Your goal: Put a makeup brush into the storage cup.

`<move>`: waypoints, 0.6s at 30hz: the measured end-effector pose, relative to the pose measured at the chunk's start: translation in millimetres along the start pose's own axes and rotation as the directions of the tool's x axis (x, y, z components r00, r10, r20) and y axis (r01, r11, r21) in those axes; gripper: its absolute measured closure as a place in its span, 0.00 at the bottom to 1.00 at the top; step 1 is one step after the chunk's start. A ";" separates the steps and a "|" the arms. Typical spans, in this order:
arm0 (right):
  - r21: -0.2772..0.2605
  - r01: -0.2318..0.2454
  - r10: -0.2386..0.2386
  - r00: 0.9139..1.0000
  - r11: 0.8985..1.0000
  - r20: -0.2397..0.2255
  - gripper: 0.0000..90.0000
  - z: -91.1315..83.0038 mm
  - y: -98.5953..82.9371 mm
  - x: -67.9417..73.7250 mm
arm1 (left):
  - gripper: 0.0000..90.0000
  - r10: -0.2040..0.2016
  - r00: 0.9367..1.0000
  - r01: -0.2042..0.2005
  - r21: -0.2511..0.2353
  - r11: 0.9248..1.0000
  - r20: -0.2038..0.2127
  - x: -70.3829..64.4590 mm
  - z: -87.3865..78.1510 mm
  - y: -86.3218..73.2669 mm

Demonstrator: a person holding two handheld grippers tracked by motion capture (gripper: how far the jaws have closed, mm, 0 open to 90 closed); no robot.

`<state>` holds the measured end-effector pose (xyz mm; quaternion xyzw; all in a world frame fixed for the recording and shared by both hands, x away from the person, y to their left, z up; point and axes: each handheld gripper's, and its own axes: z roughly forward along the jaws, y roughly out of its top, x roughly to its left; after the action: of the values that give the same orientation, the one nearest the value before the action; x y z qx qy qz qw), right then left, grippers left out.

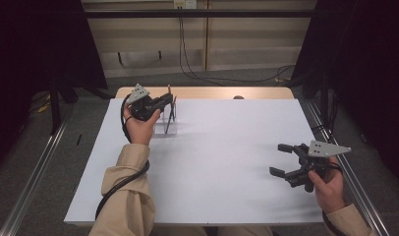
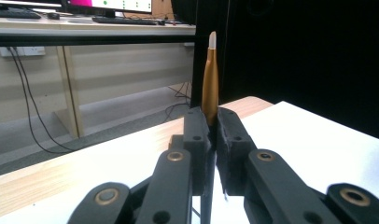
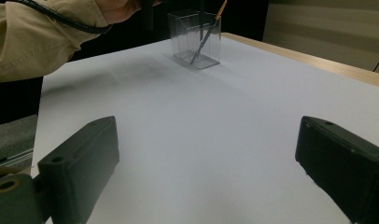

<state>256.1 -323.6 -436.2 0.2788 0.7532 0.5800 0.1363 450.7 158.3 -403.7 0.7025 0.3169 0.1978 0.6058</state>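
My left gripper (image 2: 213,123) is shut on a slim golden-brown pen (image 2: 210,79) with a pale tip, which stands upright between the jaws. In the high view the left gripper (image 1: 168,100) hovers at the far left of the table, right over a clear plastic box (image 1: 169,125). From the right gripper view, the clear box (image 3: 197,39) holds a slanted grey stick with a golden upper end (image 3: 221,8). My right gripper (image 1: 277,158) rests low at the near right, open and empty; its jaws (image 3: 208,133) stand wide apart over bare white surface.
A white sheet (image 1: 222,162) covers the wooden table (image 1: 207,92). A small dark object (image 1: 238,97) lies at the far edge. Metal rails (image 1: 35,172) run along both sides, and cables hang behind the table.
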 end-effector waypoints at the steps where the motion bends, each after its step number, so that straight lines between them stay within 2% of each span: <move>1: -0.002 0.000 0.000 1.000 1.000 -0.001 0.06 -0.3 0.1 0.1 | 0.93 0.004 1.000 -0.004 0.000 1.000 -0.001 -0.1 0.1 0.0; 9: -0.002 0.000 0.000 1.000 1.000 -0.003 0.06 -0.3 0.2 0.0 | 0.93 -0.003 1.000 0.003 0.005 1.000 0.003 -2.1 1.5 -3.1; 12: -0.001 -0.001 0.001 1.000 1.000 -0.003 0.06 -0.6 0.3 0.3 | 0.92 -0.014 1.000 0.014 0.011 1.000 0.020 -3.4 3.0 -4.8; 14: -0.003 0.000 0.000 1.000 1.000 -0.002 0.06 -1.1 0.4 0.4 | 0.83 -0.026 0.999 0.026 0.013 1.000 0.035 -4.8 4.2 -5.5; 15: -0.004 0.001 -0.001 1.000 1.000 -0.002 0.06 -1.3 0.3 0.3 | 0.81 -0.012 0.999 0.011 0.021 1.000 0.035 -4.5 4.1 -5.6; 17: -0.004 0.001 -0.001 1.000 1.000 0.001 0.06 -1.8 0.1 0.6 | 0.69 -0.054 0.997 0.053 0.035 0.998 0.053 -5.5 4.9 -6.8; 18: -0.004 0.000 0.000 1.000 1.000 -0.001 0.06 -2.0 0.1 0.8 | 0.61 -0.059 0.997 0.057 0.043 0.997 0.054 -6.1 4.7 -7.5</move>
<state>254.4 -324.7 -435.5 0.2784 0.7521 0.5815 0.1366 447.9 151.2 -411.2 0.7104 0.3244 0.1540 0.6053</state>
